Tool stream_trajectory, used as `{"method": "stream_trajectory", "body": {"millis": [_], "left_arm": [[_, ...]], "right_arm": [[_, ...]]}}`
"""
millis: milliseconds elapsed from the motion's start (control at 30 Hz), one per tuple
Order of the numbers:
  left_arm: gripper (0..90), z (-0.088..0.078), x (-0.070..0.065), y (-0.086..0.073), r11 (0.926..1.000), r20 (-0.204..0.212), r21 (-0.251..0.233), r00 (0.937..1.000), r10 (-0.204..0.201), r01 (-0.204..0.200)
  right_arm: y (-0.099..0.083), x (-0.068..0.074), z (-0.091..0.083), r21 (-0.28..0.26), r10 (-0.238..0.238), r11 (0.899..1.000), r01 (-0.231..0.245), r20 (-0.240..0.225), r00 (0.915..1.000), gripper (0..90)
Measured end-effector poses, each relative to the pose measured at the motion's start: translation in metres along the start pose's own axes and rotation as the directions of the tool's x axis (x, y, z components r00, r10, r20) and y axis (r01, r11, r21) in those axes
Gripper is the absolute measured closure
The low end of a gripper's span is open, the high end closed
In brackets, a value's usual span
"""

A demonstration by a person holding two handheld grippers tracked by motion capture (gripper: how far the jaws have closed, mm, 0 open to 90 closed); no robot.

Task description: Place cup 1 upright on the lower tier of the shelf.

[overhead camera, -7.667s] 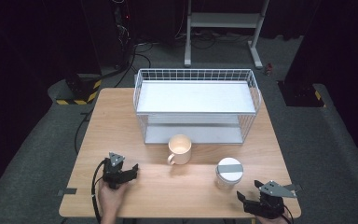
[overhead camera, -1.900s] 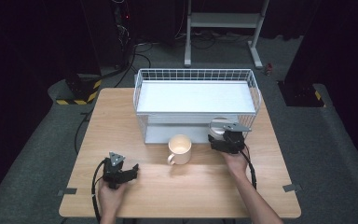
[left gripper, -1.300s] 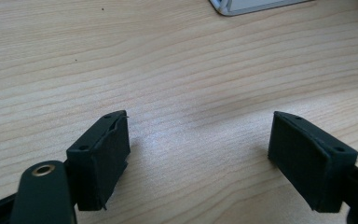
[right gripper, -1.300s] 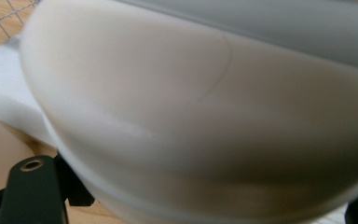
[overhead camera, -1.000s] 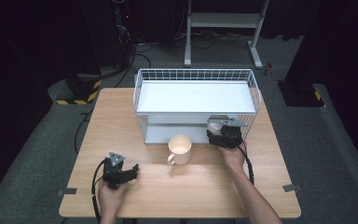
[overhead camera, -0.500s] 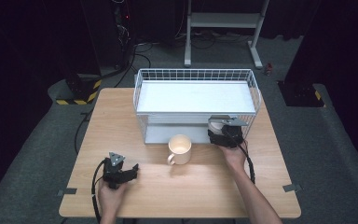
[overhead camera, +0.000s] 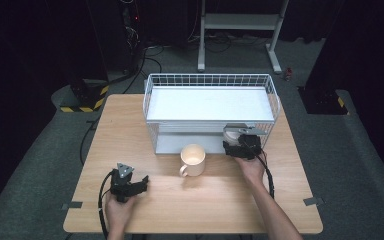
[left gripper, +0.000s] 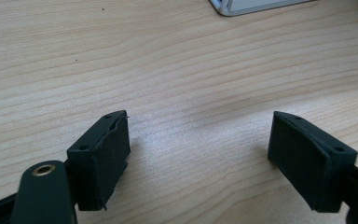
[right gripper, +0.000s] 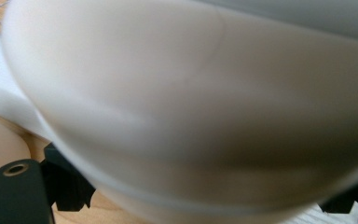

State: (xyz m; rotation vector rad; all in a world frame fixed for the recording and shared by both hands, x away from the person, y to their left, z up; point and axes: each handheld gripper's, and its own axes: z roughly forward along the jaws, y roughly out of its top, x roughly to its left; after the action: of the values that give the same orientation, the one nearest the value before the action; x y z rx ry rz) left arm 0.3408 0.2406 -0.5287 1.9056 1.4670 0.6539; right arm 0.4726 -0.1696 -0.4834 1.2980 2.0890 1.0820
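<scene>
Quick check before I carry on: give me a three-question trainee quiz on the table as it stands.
1. Where does the mug stand?
A) on the rack's top shelf
B) on the table, in front of the wire rack
C) between the left jaws
2. True or false: the left hand-held gripper holds something.
3. What sits between the jaws of the right hand-held gripper?

Key:
1. B.
2. False: its jaws stand open over bare wood.
3. A white bowl, at the rack's lower shelf. The jaws have just been opening around it; whether the pads press on it cannot be told.
</scene>
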Motion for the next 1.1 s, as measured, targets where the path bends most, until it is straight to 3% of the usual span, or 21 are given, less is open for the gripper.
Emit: {"method": "stream_trajectory", "body": {"millis": [667, 1100], "left_arm": [[20.8, 0.000, 0.000, 0.000, 1.0000, -0.001, 0.000, 1.0000, 0.000, 0.000], [20.8, 0.000, 0.000, 0.000, 1.0000, -0.001, -0.001, 1.0000, 0.000, 0.000]], "right_arm": [[-0.015, 0.002, -0.016, 0.011, 0.024, 1.000, -0.025, 0.002, 0.9997, 21.2], [-0.019, 0.002, -0.011, 0.017, 0.030, 0.999, -0.031, 0.024, 0.9993, 25.8]]}}
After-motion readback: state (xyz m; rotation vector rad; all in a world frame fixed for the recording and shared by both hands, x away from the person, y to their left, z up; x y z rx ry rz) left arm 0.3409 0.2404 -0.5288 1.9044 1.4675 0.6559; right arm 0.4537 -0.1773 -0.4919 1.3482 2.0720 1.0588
